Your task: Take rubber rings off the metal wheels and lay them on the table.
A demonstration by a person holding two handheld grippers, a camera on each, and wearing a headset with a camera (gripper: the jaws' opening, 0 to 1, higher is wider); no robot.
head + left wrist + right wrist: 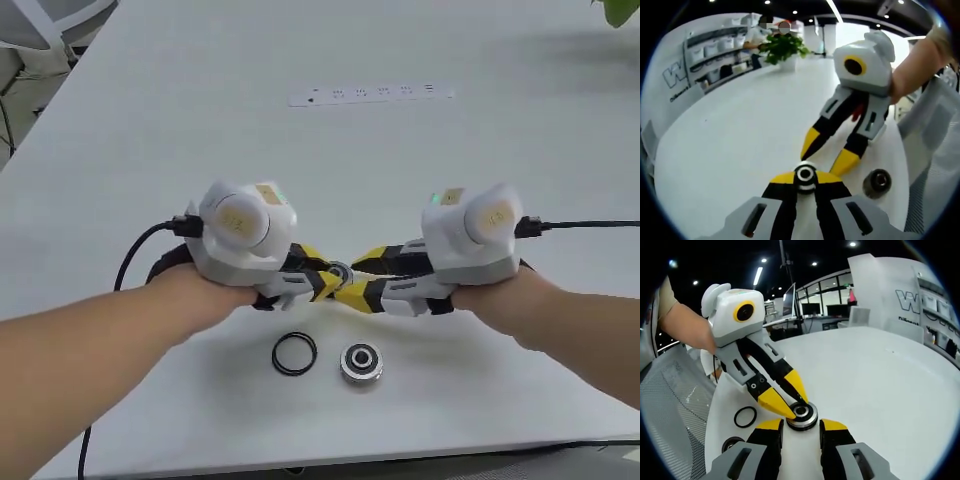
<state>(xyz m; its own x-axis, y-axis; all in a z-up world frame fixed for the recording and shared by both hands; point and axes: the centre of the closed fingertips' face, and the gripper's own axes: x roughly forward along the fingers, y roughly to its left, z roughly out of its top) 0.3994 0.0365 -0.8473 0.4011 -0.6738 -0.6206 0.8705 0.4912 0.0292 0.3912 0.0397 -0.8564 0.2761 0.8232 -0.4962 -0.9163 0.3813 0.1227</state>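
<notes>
A small metal wheel (pixel 338 272) with a dark band at its rim is held above the table between the two grippers. My left gripper (pixel 326 279) is shut on the wheel (pixel 805 172). My right gripper (pixel 353 284) faces it from the other side, open, with its yellow tips on either side of the wheel (pixel 801 415); I cannot tell if they touch it. A loose black rubber ring (pixel 294 353) lies on the white table (pixel 200 130) below. Beside the ring sits a second metal wheel (pixel 361 362).
A white power strip (pixel 372 94) lies far back on the table. A green plant (pixel 782 46) stands at the far right corner. Black cables (pixel 135 258) trail from both grippers. The table's front edge (pixel 400 455) runs close below the loose wheel.
</notes>
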